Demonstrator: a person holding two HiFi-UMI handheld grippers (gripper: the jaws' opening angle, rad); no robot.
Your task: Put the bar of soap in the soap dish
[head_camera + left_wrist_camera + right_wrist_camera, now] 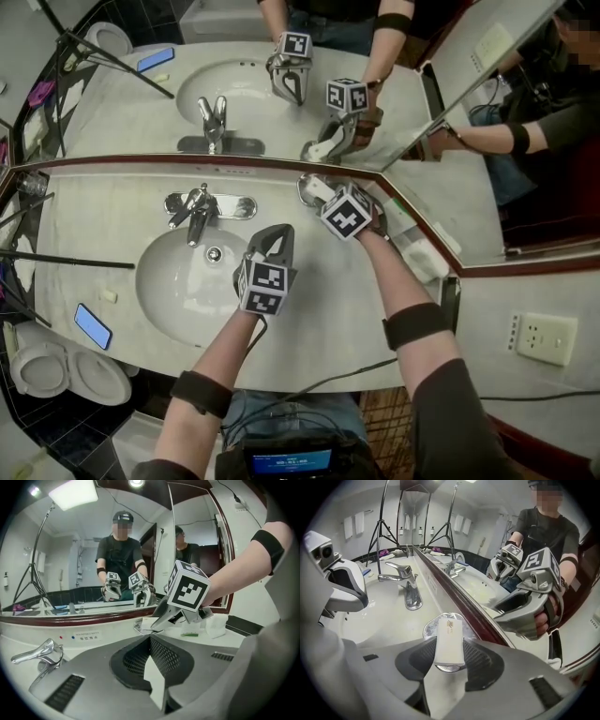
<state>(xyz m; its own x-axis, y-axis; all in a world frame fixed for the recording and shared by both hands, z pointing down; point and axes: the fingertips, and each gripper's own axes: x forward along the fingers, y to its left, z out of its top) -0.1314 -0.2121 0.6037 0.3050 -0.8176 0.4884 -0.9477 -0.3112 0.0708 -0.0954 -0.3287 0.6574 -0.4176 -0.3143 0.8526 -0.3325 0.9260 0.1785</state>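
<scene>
The white bar of soap sits between the mesh pads of my right gripper, which press on both of its long sides. It hangs low over the round metal soap dish; whether it rests in the dish I cannot tell. In the head view the right gripper points down at the dish by the mirror's lower edge. My left gripper is shut and empty over the basin's right rim. Its own view shows the closed jaws, with the soap and right gripper beyond them.
The chrome faucet stands behind the oval basin. A blue phone and a small white piece lie left of it. White packets lie to the right of the dish. The mirror rises directly behind the dish.
</scene>
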